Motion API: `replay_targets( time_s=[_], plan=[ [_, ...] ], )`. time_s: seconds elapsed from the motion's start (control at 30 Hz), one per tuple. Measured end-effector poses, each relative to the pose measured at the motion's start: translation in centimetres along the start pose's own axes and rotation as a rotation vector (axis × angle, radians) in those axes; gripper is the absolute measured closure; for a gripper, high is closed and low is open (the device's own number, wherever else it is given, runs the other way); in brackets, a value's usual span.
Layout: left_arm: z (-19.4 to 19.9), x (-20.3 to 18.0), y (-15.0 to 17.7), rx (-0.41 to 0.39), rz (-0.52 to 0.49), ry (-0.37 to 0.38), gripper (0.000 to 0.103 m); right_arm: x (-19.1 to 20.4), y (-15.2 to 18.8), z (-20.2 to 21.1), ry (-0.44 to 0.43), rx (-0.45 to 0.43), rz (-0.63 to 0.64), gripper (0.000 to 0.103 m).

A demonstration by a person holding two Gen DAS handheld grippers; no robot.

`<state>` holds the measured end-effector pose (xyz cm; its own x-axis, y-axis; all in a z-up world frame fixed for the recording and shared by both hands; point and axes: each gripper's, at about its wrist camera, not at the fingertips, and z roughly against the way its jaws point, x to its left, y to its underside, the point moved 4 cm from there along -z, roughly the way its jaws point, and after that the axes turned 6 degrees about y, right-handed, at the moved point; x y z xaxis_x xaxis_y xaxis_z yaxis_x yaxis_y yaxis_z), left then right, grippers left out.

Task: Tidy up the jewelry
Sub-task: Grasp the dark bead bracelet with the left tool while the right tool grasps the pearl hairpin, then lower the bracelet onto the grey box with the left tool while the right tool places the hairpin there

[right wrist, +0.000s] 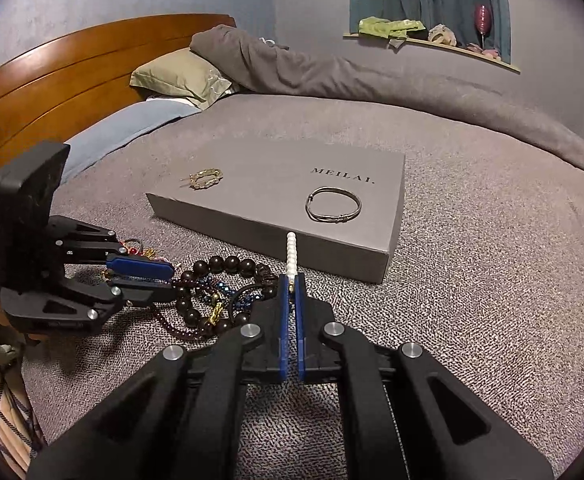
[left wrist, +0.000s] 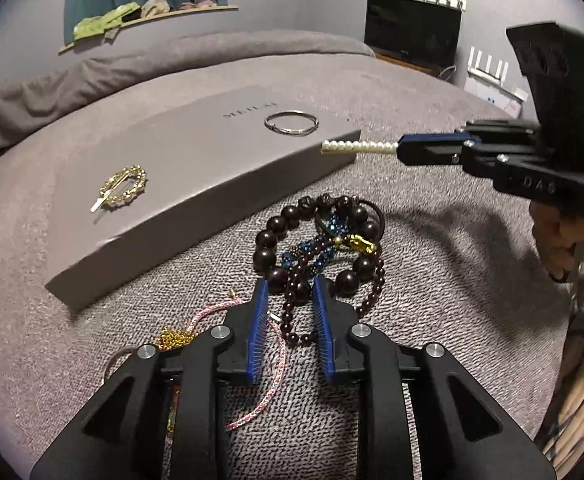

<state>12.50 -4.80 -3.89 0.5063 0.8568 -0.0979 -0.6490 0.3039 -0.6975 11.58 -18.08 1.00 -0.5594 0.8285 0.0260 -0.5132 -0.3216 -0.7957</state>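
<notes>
A flat grey box (left wrist: 196, 168) (right wrist: 276, 184) lies on the bed, carrying a gold round clip (left wrist: 123, 188) (right wrist: 206, 178) and a silver bangle (left wrist: 291, 123) (right wrist: 333, 204). In front of it sits a tangle of dark wooden, blue and garnet bead bracelets (left wrist: 319, 240) (right wrist: 220, 280). My left gripper (left wrist: 290, 284) (right wrist: 173, 280) is open low over the tangle. The thin garnet strand (left wrist: 292, 308) runs between its pads, with a gap on both sides. My right gripper (right wrist: 291, 278) (left wrist: 399, 148) is shut on a short white pearl strand (right wrist: 291, 252) (left wrist: 355, 146), held above the bed near the box's front edge.
A pink braided cord (left wrist: 276, 360) and a gold chain (left wrist: 174, 338) lie under my left gripper. A rolled grey duvet (right wrist: 331, 72), pillows (right wrist: 180, 76) and a wooden headboard (right wrist: 52, 92) are beyond the box. A hand (left wrist: 555, 240) holds the right gripper.
</notes>
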Motion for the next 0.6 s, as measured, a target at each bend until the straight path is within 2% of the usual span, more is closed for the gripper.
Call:
replay_targets(
  time_s=[0.07,0.17,0.2,0.6],
  plan=[
    [-0.2,0.0,0.0,0.006,-0.006,-0.009,0.079,0.1,0.0,0.0,-0.002,-0.001,-0.001,0.1],
    [-0.4,-0.3,0.2,0.02,-0.02,0.009,0.094,0.1,-0.1,0.0,-0.002,-0.003,-0.001,0.1],
    [-0.4,-0.5,0.2,0.02,-0.034,0.003,0.097,0.1,-0.1,0.0,-0.002,-0.003,-0.002,0.1],
    [3.1,-0.8,-1.7,-0.104,-0.011,0.031,0.097,0.4,-0.8,0.6,-0.014,-0.036,-0.012,0.1]
  ],
)
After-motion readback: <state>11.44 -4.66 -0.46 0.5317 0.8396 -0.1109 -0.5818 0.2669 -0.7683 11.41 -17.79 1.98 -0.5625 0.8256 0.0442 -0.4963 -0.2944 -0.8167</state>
